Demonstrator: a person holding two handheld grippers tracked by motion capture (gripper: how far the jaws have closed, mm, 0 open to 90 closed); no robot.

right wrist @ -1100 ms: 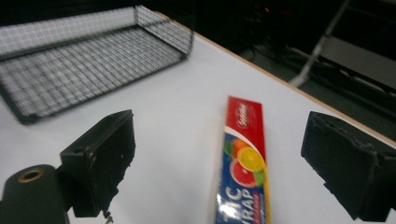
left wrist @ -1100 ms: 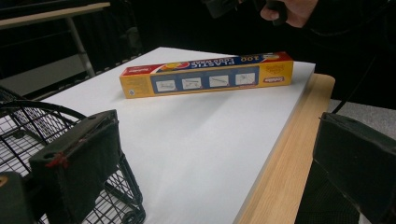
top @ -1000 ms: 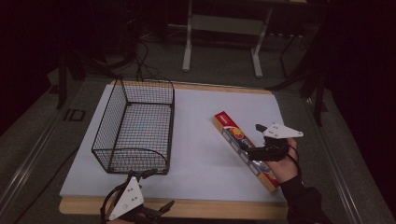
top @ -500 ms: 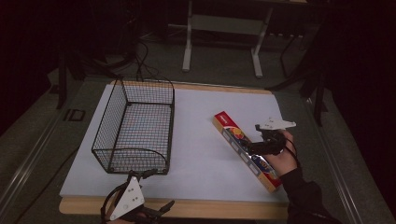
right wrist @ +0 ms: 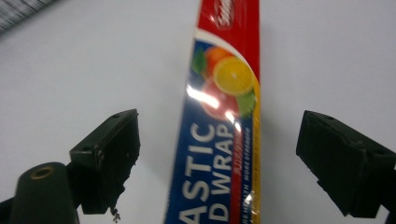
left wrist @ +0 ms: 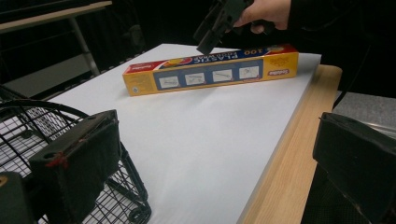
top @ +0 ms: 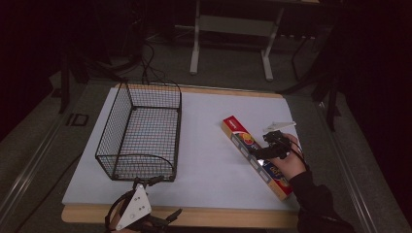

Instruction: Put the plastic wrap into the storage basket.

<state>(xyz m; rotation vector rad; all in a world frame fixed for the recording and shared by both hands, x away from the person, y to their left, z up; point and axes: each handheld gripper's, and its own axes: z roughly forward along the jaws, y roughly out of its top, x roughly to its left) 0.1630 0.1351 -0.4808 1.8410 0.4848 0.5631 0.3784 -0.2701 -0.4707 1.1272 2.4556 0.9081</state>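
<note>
A long box of plastic wrap (top: 256, 158) lies flat on the white table top (top: 209, 141), toward the right-hand side and running at a slant from the far middle to the near right corner. The right gripper (top: 261, 152), held in the person's right hand (top: 290, 162), hangs directly above the box's middle. In the right gripper view its two black jaws stand apart on either side of the box (right wrist: 219, 135), with bare table visible between each pad and the carton's edges; the jaws have just been closing, yet they touch nothing and hold nothing. The box's printed face shows an orange, a slice of citrus and the words "plastic wrap".

The left gripper (top: 153, 204) sits low at the near edge of the table, just in front of the wire basket (top: 141, 133), which stands on the left half of the table top, well apart from the box. In the left gripper view its jaws gape wide and empty, one beside the basket's rim (left wrist: 56, 121), the other over the wooden table edge (left wrist: 289, 154). Beyond them the box (left wrist: 210, 70) lies on its long side, with the right gripper (left wrist: 212, 23) poised just above it.
</note>
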